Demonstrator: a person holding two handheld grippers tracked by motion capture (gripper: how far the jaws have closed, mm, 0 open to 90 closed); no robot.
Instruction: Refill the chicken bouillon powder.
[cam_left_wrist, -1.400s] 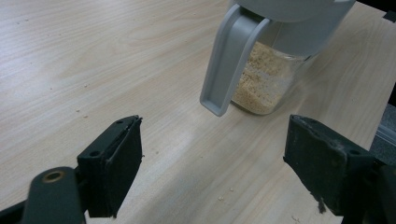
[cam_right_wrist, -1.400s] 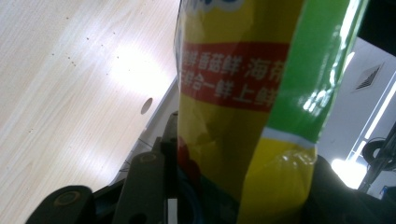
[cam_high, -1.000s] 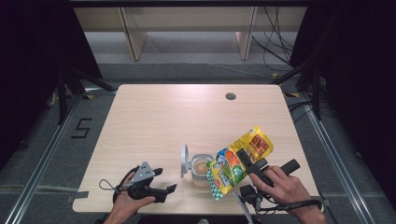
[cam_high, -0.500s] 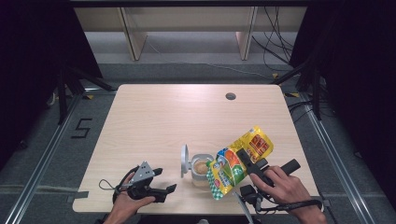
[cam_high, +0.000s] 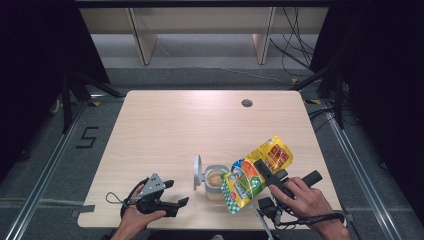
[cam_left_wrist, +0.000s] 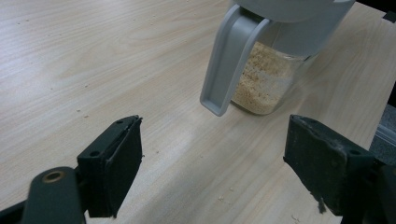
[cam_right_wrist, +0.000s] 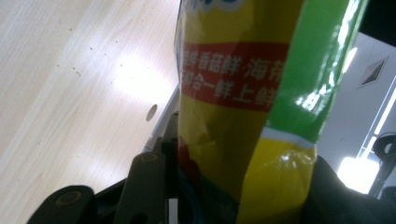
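Note:
A small clear jar (cam_high: 215, 181) of tan granules stands near the table's front edge, its grey lid (cam_high: 198, 172) flipped up on the left. A yellow and green snack bag (cam_high: 256, 171) is tilted over it, lower end at the jar's mouth. My right gripper (cam_high: 262, 169) is shut on the bag's middle. In the right gripper view the bag (cam_right_wrist: 233, 93) stands between the jaws of the right gripper (cam_right_wrist: 233, 182). My left gripper (cam_high: 176, 192) rests open on the table left of the jar. In the left gripper view, the jar (cam_left_wrist: 261, 84) and its lid flap (cam_left_wrist: 229, 60) lie beyond the left gripper (cam_left_wrist: 215, 172).
The pale wooden table (cam_high: 175, 125) has a round cable hole (cam_high: 246, 103) at the back right. Small crumbs dot the wood (cam_left_wrist: 84, 112) near the left gripper. Dark curtains, metal rails and cables surround the table.

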